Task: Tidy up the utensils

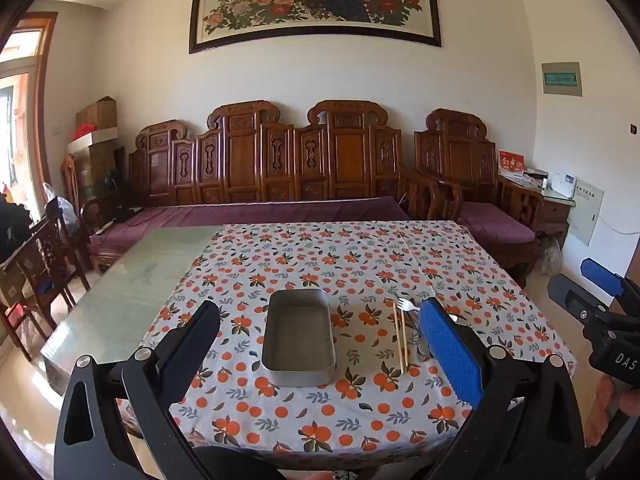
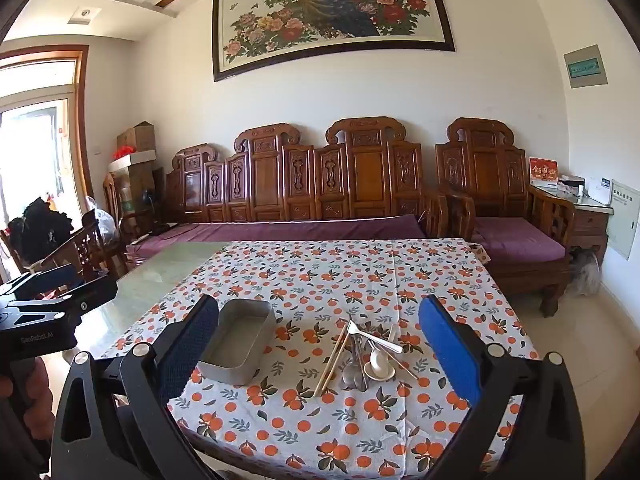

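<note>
On the floral tablecloth (image 2: 360, 280), metal tray (image 2: 236, 344) beside piled utensils (image 2: 360, 352); both hand-held grippers (image 1: 316, 344) (image 2: 318, 344) gape empty.

bright daylight from window (image 2: 36, 148) at left of frame, blown out to white. wall (image 1: 320, 76) evenly lit, warm cast. soft short shadows beside metal tray (image 1: 298, 336) and utensils. pale sheen on bare glass tabletop (image 1: 132, 280) at left. strong fisheye bending: painting frame (image 2: 332, 16) bowed, dark vignette in corners. centre sharp, edges slightly soft, mild compression blockiness.
</note>
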